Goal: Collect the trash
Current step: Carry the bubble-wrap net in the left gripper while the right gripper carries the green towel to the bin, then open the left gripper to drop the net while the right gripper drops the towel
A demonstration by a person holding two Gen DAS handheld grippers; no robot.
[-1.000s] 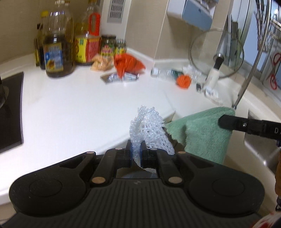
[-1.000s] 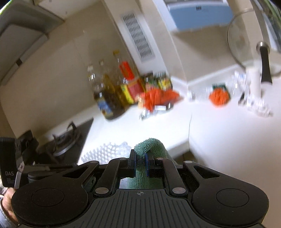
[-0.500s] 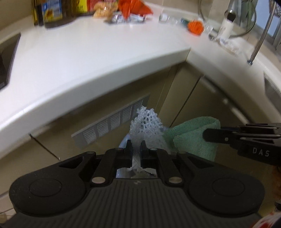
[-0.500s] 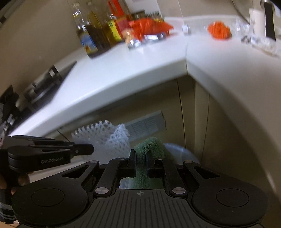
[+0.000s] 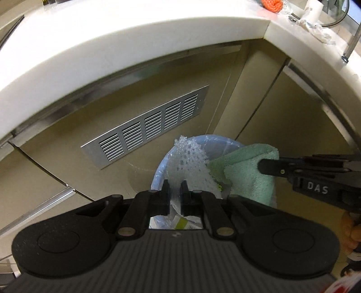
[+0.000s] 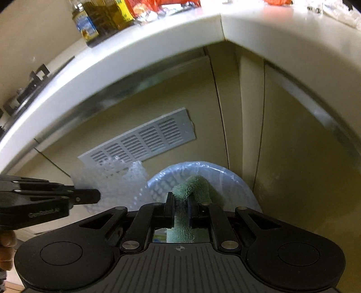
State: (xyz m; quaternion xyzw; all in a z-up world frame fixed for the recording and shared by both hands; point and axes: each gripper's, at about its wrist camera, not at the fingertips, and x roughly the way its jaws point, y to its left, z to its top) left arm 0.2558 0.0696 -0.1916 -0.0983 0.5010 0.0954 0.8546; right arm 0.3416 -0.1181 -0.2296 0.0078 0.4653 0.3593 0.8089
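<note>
My left gripper (image 5: 175,188) is shut on a white foam net (image 5: 189,162), which hangs over a light blue bin (image 5: 158,178) lined with clear plastic on the floor. My right gripper (image 6: 181,200) is shut on a green cloth (image 6: 191,187), held above the same bin (image 6: 234,180). In the left wrist view the right gripper (image 5: 262,166) comes in from the right with the cloth (image 5: 248,171) beside the net. In the right wrist view the left gripper (image 6: 97,195) holds the net (image 6: 112,180) at the left. Paper scraps lie inside the bin.
Beige cabinet doors with a grey vent grille (image 5: 146,126) stand behind the bin. The white countertop edge (image 5: 135,36) overhangs above. Bottles (image 6: 90,20) and orange wrappers (image 6: 162,4) sit on the counter. A hand (image 5: 349,230) shows at the right edge.
Both grippers have dropped from counter height to below the countertop edge and tilted downward. The net and cloth came along, and the bin has come into view beneath them.
</note>
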